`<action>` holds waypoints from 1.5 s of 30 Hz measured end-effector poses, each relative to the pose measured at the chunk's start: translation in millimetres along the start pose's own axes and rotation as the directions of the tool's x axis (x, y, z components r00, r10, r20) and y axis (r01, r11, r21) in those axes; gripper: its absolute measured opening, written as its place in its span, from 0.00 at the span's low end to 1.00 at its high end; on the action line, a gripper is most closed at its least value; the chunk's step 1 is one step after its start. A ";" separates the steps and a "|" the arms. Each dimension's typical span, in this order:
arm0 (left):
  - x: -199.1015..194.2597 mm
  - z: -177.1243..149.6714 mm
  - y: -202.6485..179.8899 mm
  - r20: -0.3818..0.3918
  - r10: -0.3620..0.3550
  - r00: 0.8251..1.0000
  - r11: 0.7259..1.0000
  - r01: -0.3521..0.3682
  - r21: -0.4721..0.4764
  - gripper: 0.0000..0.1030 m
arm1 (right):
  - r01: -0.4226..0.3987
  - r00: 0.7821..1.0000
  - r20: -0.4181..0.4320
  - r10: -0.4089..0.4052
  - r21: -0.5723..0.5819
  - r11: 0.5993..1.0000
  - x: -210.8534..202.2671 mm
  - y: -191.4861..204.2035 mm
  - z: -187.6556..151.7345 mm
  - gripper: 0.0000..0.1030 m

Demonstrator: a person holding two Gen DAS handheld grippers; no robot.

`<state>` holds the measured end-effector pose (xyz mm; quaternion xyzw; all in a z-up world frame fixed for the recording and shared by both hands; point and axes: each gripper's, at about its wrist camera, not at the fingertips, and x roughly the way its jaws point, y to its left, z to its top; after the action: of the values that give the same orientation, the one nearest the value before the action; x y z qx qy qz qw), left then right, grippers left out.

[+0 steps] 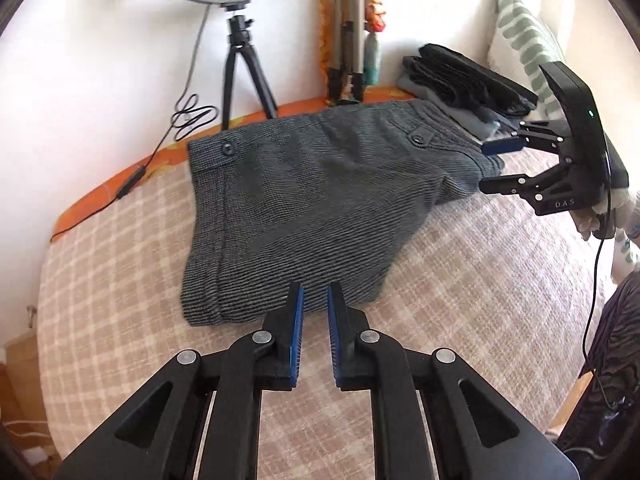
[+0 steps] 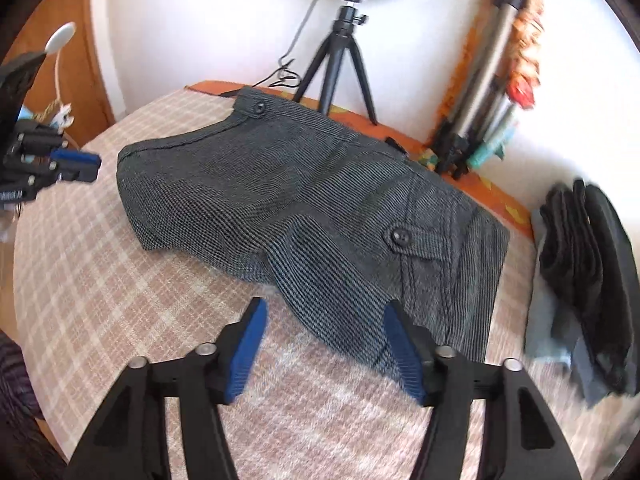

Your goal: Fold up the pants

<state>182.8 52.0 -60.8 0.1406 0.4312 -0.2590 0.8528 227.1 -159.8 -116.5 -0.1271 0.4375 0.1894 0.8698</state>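
**Both grippers empty at the edges of the folded pants**

Left gripper [image 1: 315, 300] points level along the bed at the near hem of the pants [image 1: 312, 200]. Jaws nearly together, a narrow gap left, nothing between them; tips just at the hem edge, contact unclear. Right gripper [image 2: 324, 320] comes in low at the opposite side of the pants, jaws spread wide, holding nothing; one blue pad [image 2: 402, 344] sits at the fabric edge, the other over the bare checked bedcover [image 2: 120, 280]. In the left wrist view the right gripper [image 1: 496, 164] shows side-on, a white-gloved hand [image 1: 600, 216] behind it.

Pants: dark grey striped, folded into a short compact shape, lying flat mid-bedcover, two buttoned tabs up. A stack of dark folded clothes [image 2: 588, 264] lies just beside the pants. Ring light tripod [image 1: 240, 68] stands behind the pants at the wall.
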 end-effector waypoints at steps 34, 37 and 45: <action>71.7 12.1 -31.2 -0.270 -0.134 0.953 0.971 0.181 0.156 0.07 | -0.066 0.998 0.040 0.053 0.720 0.691 36.7 -112.5 -45.3 0.35; 70.4 2.9 -32.4 -0.268 -0.085 0.960 0.977 0.133 0.166 0.12 | -0.036 0.999 0.015 0.035 0.704 0.709 37.5 -109.3 -48.8 0.40; 29.8 28.9 7.2 -0.024 -0.058 0.998 0.998 0.059 0.021 0.14 | 0.035 0.996 0.050 -0.079 0.584 0.811 8.3 -81.6 -33.1 0.41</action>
<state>220.8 35.0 -67.7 0.1401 0.4422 -0.2867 0.8382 244.0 -243.9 -138.0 0.1390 0.4390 0.0247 0.8873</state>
